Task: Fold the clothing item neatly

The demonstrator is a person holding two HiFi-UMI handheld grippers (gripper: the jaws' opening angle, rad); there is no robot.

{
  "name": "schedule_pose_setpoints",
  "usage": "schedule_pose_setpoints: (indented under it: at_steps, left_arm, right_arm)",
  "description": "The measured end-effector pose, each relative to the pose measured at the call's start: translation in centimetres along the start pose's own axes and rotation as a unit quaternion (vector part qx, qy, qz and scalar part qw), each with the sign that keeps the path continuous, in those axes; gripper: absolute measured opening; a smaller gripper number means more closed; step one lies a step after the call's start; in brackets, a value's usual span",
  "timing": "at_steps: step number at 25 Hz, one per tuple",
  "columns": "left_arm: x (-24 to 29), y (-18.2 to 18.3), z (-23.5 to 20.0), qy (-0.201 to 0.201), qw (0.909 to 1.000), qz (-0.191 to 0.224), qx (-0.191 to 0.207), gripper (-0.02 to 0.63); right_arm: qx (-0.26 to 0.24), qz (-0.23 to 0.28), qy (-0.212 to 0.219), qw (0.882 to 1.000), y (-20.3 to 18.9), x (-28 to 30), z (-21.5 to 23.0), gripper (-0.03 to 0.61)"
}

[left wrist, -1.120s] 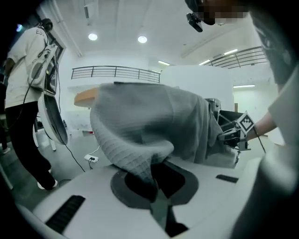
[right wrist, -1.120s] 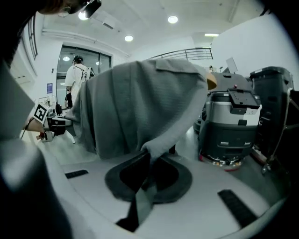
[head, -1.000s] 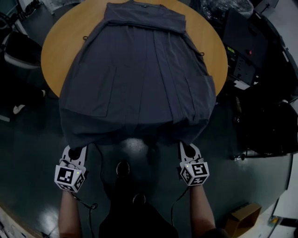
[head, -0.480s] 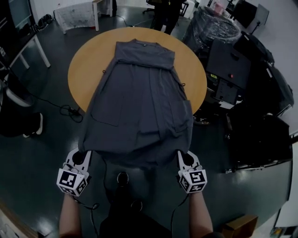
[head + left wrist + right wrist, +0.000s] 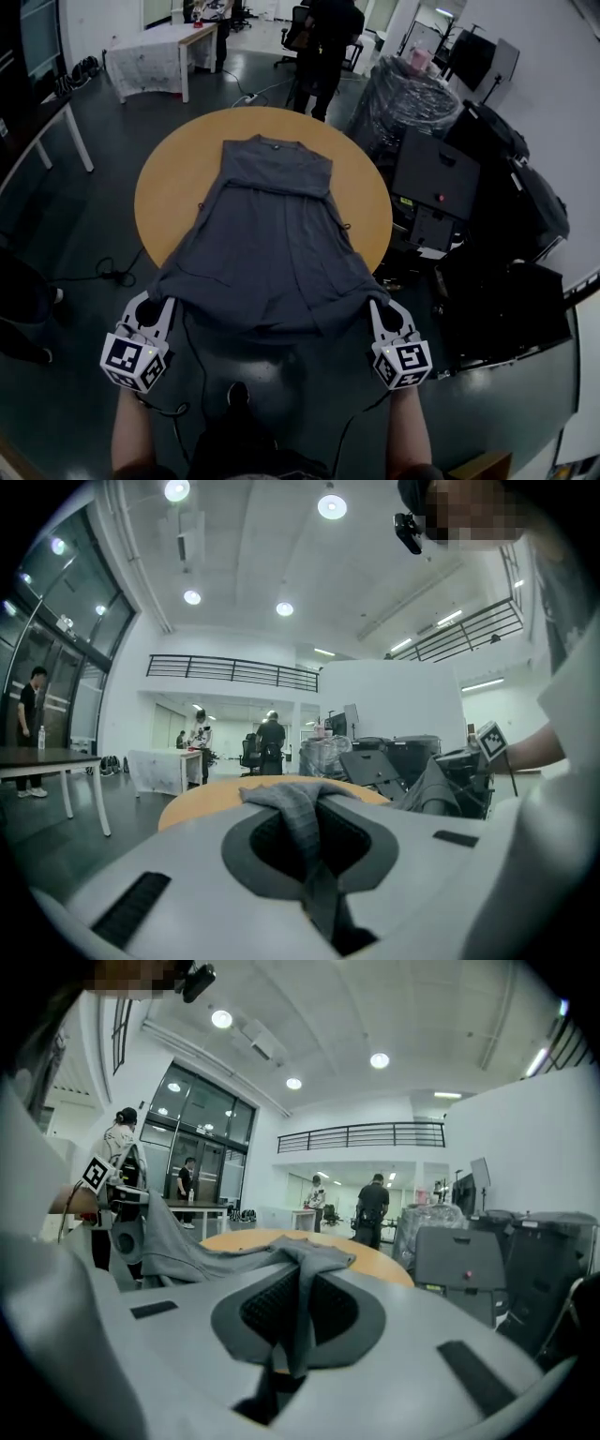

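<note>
The head view looks from high above, forward and steeply down, onto the round wooden counter (image 5: 178,178). The left tool (image 5: 150,307) and right tool (image 5: 386,314) sit at its bottom edge. Each gripper view rides low on its own tool, close behind the jaws, and faces nearly level across the counter toward the far room. All three views share the counter, the grey dress (image 5: 272,234) and the standing person (image 5: 323,37) beyond. Each gripper view also catches the other tool at its side edge.

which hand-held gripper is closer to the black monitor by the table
Right. The right hand-held gripper is on the dress side facing the black monitor; the left hand-held gripper is opposite.
</note>
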State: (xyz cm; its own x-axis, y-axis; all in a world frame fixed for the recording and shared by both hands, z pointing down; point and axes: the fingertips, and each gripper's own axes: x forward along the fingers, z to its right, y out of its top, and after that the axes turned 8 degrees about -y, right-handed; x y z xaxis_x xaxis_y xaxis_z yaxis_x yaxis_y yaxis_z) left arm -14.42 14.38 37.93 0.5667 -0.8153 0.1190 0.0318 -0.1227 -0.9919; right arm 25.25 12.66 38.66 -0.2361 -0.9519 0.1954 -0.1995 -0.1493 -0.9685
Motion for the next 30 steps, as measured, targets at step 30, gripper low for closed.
schedule_pose_setpoints:
  at_steps: [30]
  left_arm:
    - [38.3, 14.6, -30.2, 0.081, 0.9965, -0.020, 0.008, 0.026]
  right_arm:
    - [0.011, 0.042, -0.034, 0.998, 15.8, 44.6, 18.3, 0.003]
